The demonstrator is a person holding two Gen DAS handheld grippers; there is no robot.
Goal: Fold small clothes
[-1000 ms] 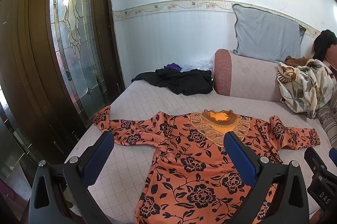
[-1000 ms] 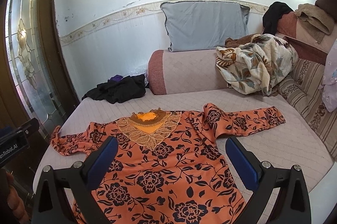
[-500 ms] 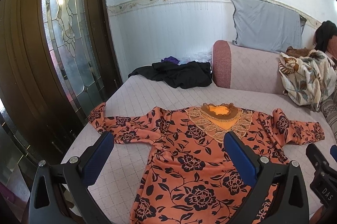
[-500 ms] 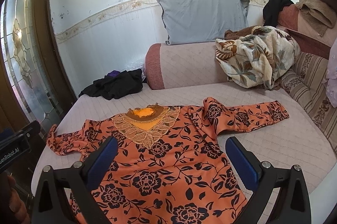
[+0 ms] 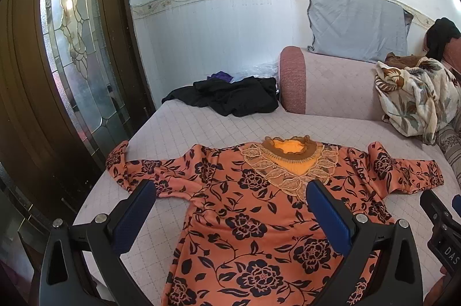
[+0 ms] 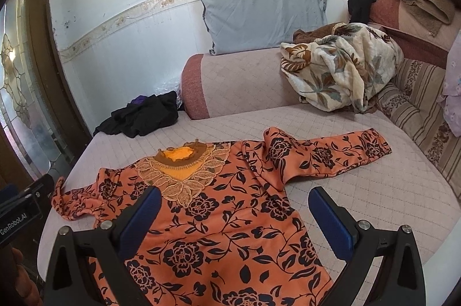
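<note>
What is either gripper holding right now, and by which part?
Nothing. The left gripper and right gripper are both open above the top, which lies spread flat on the bed.

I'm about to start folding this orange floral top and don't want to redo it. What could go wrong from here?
1. The left sleeve reaches the bed's edge; a careless pull might drag it over.
2. The right sleeve is already humped near the shoulder, so folding it as it lies could trap a crease.
3. Both the left tool and right tool hang open over the top; closing near the lace collar might snag it.
</note>
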